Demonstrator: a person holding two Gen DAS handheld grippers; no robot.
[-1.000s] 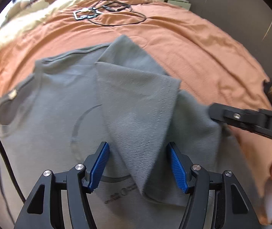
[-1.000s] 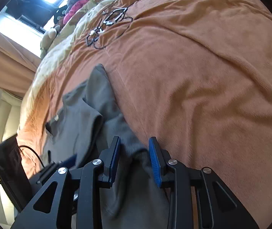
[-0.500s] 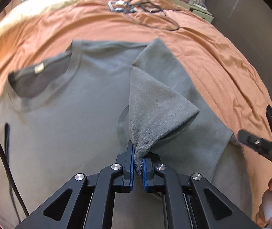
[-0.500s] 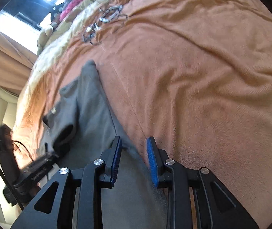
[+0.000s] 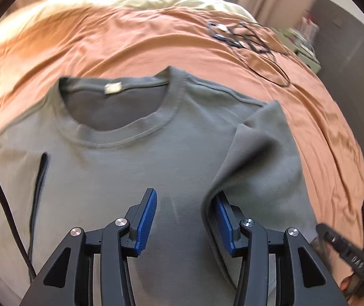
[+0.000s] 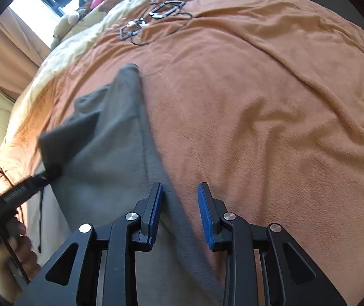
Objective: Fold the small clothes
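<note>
A grey t-shirt (image 5: 136,168) lies face up on the orange bedspread (image 5: 131,40), collar and white label at the far side. Its right sleeve (image 5: 261,158) is folded inward over the body. My left gripper (image 5: 184,216) is open just above the chest; the sleeve's edge drapes against its right finger. My right gripper (image 6: 180,213) is open and straddles the shirt's right side edge (image 6: 120,158), left finger over cloth, right finger over the bedspread. The left gripper's tip (image 6: 51,172) also shows in the right wrist view beside the raised sleeve.
Black cables and small devices (image 5: 245,38) lie on the far part of the bedspread. A black cord (image 5: 0,199) runs along the shirt's left side. Cream bedding and pillows (image 6: 74,33) lie beyond. The bedspread (image 6: 271,117) stretches to the right.
My left gripper, shut on the sleeve half a second ago, has carried it inward and opened, letting it go. The right gripper stays open along the shirt's side edge.
</note>
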